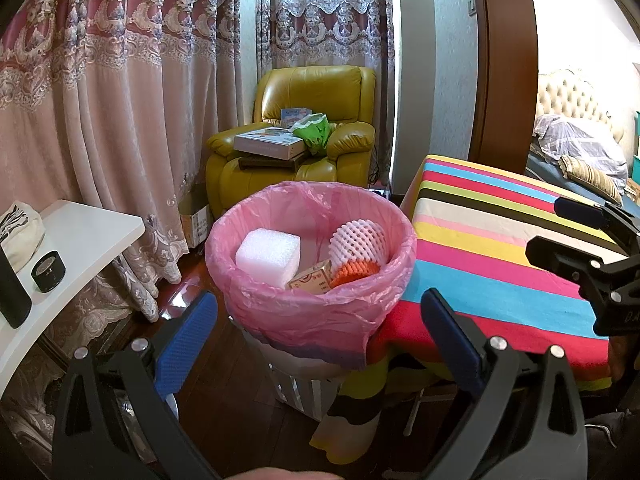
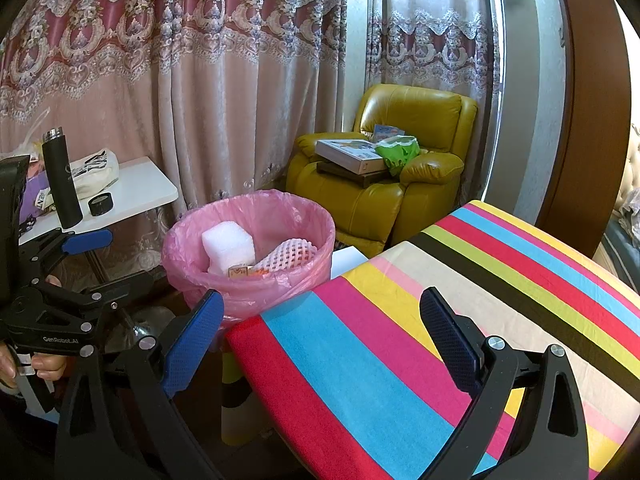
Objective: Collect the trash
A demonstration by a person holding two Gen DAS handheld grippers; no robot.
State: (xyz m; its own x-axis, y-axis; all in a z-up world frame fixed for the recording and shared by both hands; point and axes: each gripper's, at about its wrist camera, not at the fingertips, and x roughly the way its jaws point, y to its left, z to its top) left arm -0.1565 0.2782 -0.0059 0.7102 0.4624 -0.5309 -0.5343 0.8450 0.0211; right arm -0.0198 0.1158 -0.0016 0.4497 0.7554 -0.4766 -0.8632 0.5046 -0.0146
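A bin with a pink liner (image 1: 320, 304) (image 2: 244, 292) stands on the floor beside the striped table (image 1: 520, 264) (image 2: 400, 360). Inside lie a white foam block (image 1: 268, 256) (image 2: 228, 244), a white foam fruit net (image 1: 358, 242) (image 2: 288, 256), an orange net (image 1: 354, 272) and a small yellow carton (image 1: 310, 278). My left gripper (image 1: 320, 320) hangs open just in front of the bin, empty. My right gripper (image 2: 320, 320) is open over the table's near left corner, holding nothing. The right gripper (image 1: 568, 232) also shows at the right edge of the left wrist view.
A white side table (image 1: 80, 232) (image 2: 136, 188) at the left carries a black bottle (image 2: 62, 178), a tape roll (image 1: 48, 270) and a cloth bag (image 2: 94, 172). A yellow armchair (image 1: 304, 140) (image 2: 400, 176) with boxes stands behind the bin, before long curtains (image 1: 100, 100).
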